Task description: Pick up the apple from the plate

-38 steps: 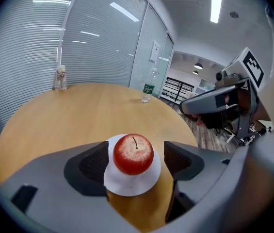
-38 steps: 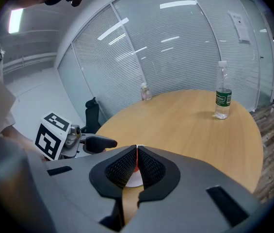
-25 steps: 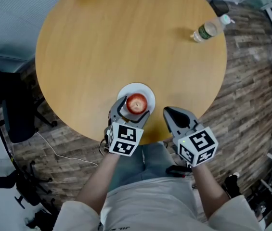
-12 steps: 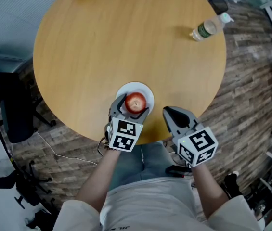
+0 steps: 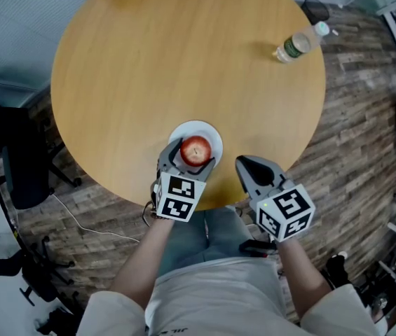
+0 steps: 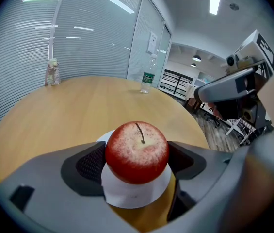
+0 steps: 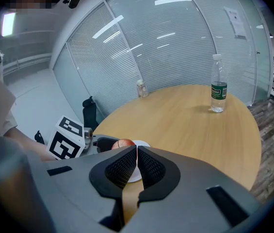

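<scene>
At the near edge of the round table (image 5: 183, 54), the left gripper (image 5: 192, 157) is grasping the apple (image 5: 195, 149), which is sitting over the white plate (image 5: 209, 130). In the left gripper view the two dark pads (image 6: 90, 163) are pressing on opposite sides of the apple, with the stem pointing up between them. A second ago the same jaws were standing wider around the fruit and the marker cube was sitting a little further back toward the person. Since then the gripper has been easing forward and closing in, so the grip now looks made. The apple itself has barely shifted, and it is hard to tell whether it is already clearing the plate or still resting on it. Judging by this, the lift is the step remaining, and a straight rise should be keeping the plate from being dragged along. The right gripper (image 5: 252, 168) is hanging just off the table edge to the right of the plate, its jaws clenched together on nothing, in much the same spot as before. The water bottle (image 5: 297, 43) is standing well apart at the far right of the table, untouched.
</scene>
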